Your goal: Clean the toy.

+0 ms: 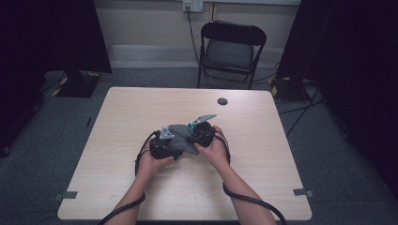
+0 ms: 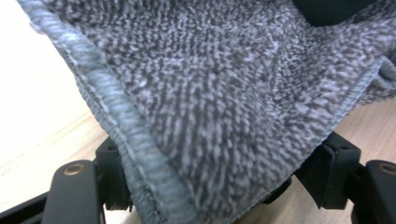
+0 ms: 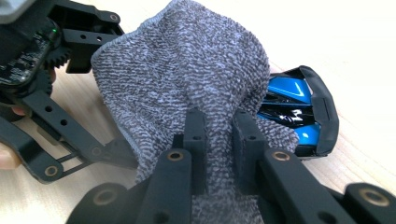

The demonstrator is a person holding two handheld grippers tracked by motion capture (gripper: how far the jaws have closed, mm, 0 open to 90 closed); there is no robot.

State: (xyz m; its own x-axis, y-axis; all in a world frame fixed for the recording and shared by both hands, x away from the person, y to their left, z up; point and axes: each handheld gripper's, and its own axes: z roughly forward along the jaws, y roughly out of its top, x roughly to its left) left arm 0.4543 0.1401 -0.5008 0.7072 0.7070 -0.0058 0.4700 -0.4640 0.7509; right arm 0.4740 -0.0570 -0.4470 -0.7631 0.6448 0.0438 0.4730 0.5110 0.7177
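At the centre of the high view, a wooden table point(image 1: 141, 108) carries a grey cloth point(image 1: 180, 133) held between 2 grippers. In the right gripper view the cloth point(image 3: 187, 79) is draped over the middle of the frame, and the right gripper point(image 3: 219, 154) is clamped on a fold of it at lower centre. In the left gripper view the left gripper point(image 2: 210, 186) stands wide apart at the bottom, with the cloth's hemmed edge lying across it, unpinched. The hem could be dropped from that side if the cloth is lifted. At the right of the right gripper view, a blue and black object point(image 3: 299, 107), part-covered, could be dragged along by the cloth.
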